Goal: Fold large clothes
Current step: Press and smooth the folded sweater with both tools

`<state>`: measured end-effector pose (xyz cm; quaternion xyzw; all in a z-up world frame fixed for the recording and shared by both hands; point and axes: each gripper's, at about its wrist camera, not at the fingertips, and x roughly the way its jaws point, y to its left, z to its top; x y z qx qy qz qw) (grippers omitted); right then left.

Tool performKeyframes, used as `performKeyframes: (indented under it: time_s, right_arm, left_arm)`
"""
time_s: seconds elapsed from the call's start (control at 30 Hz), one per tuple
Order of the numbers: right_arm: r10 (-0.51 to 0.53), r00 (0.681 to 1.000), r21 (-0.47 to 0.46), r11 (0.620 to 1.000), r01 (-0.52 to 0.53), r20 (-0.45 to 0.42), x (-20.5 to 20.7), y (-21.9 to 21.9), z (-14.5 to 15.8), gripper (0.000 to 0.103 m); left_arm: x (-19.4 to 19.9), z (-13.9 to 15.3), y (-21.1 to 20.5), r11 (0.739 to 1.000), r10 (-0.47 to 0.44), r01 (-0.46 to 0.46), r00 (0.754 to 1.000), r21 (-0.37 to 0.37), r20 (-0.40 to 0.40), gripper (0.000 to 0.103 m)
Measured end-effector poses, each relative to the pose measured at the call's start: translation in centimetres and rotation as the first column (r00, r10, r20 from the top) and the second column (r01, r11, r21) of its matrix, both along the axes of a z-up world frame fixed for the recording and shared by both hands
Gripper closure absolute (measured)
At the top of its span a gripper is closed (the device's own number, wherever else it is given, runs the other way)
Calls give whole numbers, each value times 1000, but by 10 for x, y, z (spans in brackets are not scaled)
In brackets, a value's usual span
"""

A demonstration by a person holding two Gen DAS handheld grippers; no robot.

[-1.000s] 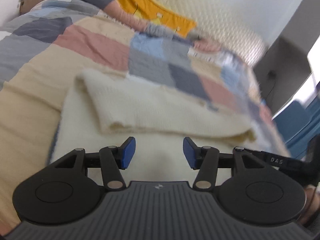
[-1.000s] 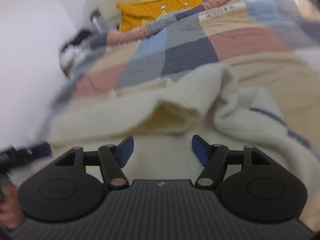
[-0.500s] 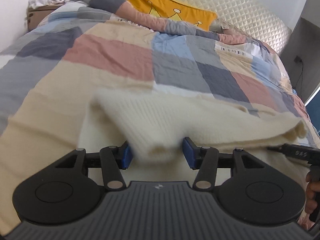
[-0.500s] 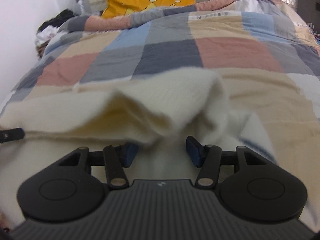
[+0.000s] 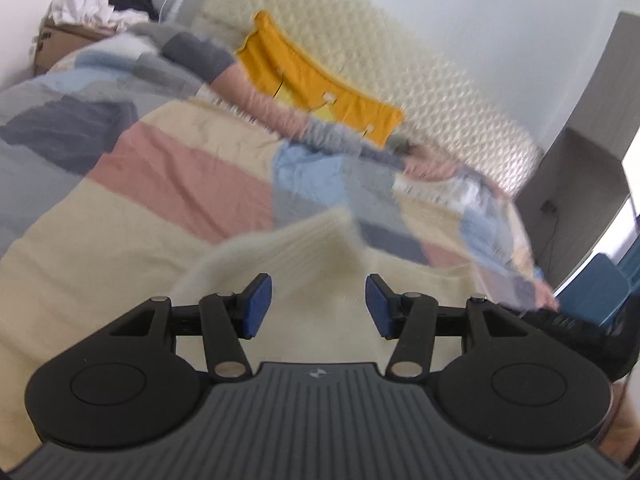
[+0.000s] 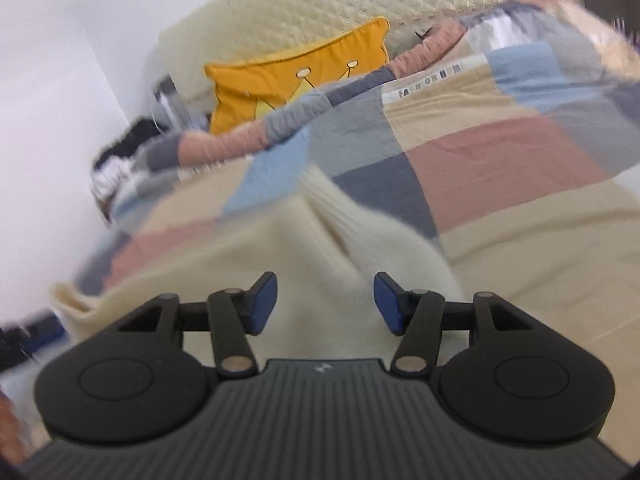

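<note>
Cream ribbed sweater [image 5: 320, 248] bunched, blurred, lying on the checked bed quilt [image 5: 180, 176] at frame centre. Left gripper [image 5: 319, 305] and right gripper [image 6: 326, 303]: jaws apart, sweater directly ahead, unclamped.

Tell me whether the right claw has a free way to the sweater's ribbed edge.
Probably yes: the right claw stands open over the cream sweater, and the ribbed edge lies just ahead, uncovered.

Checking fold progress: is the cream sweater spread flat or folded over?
Folded over, at least partly. A ribbed part of the sweater lies doubled over its body in both views. Blur hides how neat the fold is.
</note>
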<state>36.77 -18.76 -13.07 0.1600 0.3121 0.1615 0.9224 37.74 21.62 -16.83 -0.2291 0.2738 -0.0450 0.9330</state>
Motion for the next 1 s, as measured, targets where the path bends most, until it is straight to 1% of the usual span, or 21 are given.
performKeyframes:
  time_s: [0.03, 0.07, 0.13, 0.17, 0.2, 0.23, 0.3, 0.4, 0.5, 0.57, 0.63, 0.7, 0.77, 0.83, 0.9, 1.0]
  right_arm:
    - [-4, 1000, 31, 1000, 5, -21, 4, -4, -3, 46]
    - [-11, 999, 38, 999, 12, -41, 8, -6, -8, 46]
    - [-14, 997, 4, 1000, 15, -70, 14, -5, -19, 49]
    - [-18, 995, -26, 1000, 15, -96, 17, -3, -26, 49]
    - [-17, 992, -54, 999, 10, -124, 20, -1, -34, 49]
    - [-12, 990, -69, 998, 2, -138, 22, 1, -41, 49]
    - [-5, 991, -92, 996, -8, -136, 21, 6, -45, 49]
    - [0, 993, -130, 991, -16, -118, 14, 11, -40, 49]
    - [2, 992, -139, 990, -19, -123, 5, 13, -34, 49]
    - [12, 992, -132, 991, -29, -126, -3, 14, -28, 46]
    - [31, 991, -143, 988, -49, -127, -15, 18, -23, 46]
    - [51, 992, -161, 984, -69, -119, -27, 23, -19, 46]
    - [68, 993, -178, 980, -85, -100, -41, 27, -15, 46]
    - [78, 993, -198, 976, -94, -85, -50, 30, -14, 46]
    - [85, 993, -220, 970, -100, -78, -51, 32, -15, 46]
    - [70, 991, -222, 970, -95, -114, -41, 31, -26, 46]
  left_arm:
    - [5, -7, 0, 1000, 8, -7, 1000, 20, -29, 45]
    - [9, -15, -1, 999, 16, -14, 997, 35, -69, 45]
    - [21, -33, 1, 999, 37, -31, 984, 35, -172, 45]
    - [26, -40, 1, 999, 45, -38, 977, 35, -210, 45]
    - [29, -44, 2, 998, 51, -44, 972, 36, -228, 45]
    - [30, -46, 2, 998, 53, -46, 973, 37, -225, 45]
    - [30, -43, 1, 998, 55, -46, 975, 47, -216, 45]
    - [24, -36, -5, 996, 60, -45, 978, 77, -200, 45]
    - [16, -27, -17, 992, 56, -34, 983, 124, -177, 45]
    - [2, -23, -25, 988, 39, -14, 986, 152, -162, 45]
    - [-12, -18, -33, 986, 17, 8, 988, 164, -153, 45]
    - [-22, -15, -39, 988, -2, 25, 989, 154, -145, 45]
    - [-30, -14, -46, 987, -15, 39, 989, 154, -150, 45]
    - [-35, -18, -53, 983, -30, 59, 986, 174, -163, 45]
    - [-35, -23, -58, 979, -22, 58, 983, 194, -182, 45]
    - [-31, -30, -60, 976, -18, 62, 978, 208, -208, 45]
